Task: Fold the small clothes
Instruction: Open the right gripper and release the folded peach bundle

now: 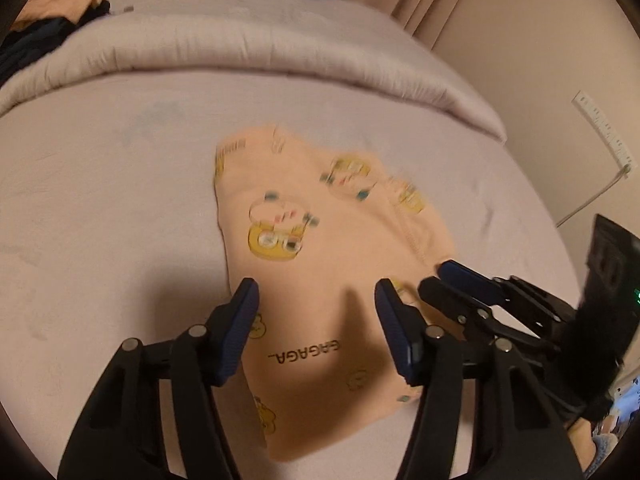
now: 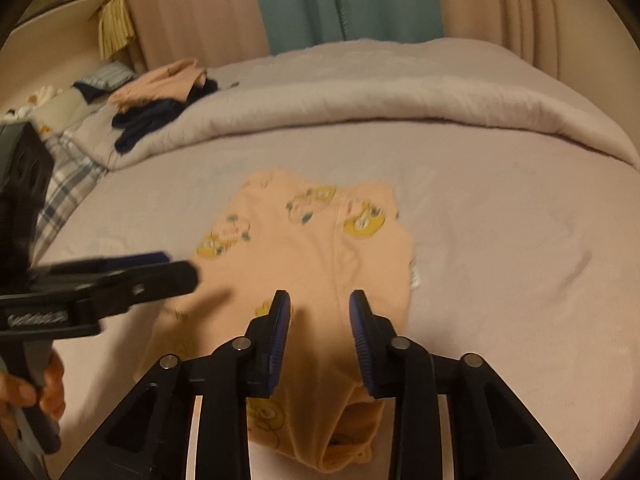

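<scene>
Fingers: left gripper (image 1: pixel 316 292), ribbed blue pads parted wide, nothing clamped, hanging above the near end of the peach cotton garment (image 1: pixel 320 248) with yellow cartoon prints. Right gripper (image 2: pixel 320 304), narrower gap, pads over the cloth; whether they pinch it I cannot tell. Garment lies soft, rumpled, partly folded, mid-bed on the pale lilac sheet (image 2: pixel 500 240). Beyond: 1 puffy rolled duvet (image 2: pixel 360 100), then a heap of peach and navy clothes (image 2: pixel 160 100).
</scene>
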{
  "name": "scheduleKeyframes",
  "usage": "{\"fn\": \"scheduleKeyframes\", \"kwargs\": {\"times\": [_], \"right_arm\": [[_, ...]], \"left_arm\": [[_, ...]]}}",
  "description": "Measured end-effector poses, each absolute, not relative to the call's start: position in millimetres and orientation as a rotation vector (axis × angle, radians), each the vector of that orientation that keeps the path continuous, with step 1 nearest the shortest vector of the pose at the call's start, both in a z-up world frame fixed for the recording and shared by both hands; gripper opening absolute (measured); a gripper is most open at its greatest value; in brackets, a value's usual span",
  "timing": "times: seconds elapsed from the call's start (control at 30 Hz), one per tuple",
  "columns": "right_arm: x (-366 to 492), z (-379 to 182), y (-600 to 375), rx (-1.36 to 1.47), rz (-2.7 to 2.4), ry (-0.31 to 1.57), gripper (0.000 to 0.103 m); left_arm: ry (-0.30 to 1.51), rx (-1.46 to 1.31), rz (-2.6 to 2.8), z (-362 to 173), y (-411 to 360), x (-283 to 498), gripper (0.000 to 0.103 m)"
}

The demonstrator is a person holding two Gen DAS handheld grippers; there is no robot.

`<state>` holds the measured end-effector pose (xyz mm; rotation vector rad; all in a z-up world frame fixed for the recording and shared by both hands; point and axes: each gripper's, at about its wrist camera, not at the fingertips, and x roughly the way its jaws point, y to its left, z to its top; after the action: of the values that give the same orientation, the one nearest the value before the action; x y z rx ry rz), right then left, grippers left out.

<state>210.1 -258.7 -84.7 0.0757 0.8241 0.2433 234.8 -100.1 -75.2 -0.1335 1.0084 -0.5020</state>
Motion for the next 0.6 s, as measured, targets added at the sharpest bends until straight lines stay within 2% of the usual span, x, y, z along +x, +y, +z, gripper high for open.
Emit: {"fn": "scheduleKeyframes", "kwargs": {"times": [0.23, 0.37, 0.43, 0.6], "right_arm": [[205, -95, -258, 0.061, 0.242, 0.846, 0.033], [198, -96, -265, 0.1, 0.234, 0.855, 0.033], [193, -96, -269, 0.111, 0.226, 0.856, 0.033], [186, -104, -281, 0.171, 0.212, 0.88, 0.033]], "left_arm": [[1.044, -0.037, -0.488, -96, -104, 234, 0.061], [1.054, -0.064, -0.489, -96, -95, 232, 0.062], [1.067, -0.082, -0.479, -98, -90, 228, 0.069], [1.098, -0.177, -0.483, -109, -76, 217, 0.07]]}}
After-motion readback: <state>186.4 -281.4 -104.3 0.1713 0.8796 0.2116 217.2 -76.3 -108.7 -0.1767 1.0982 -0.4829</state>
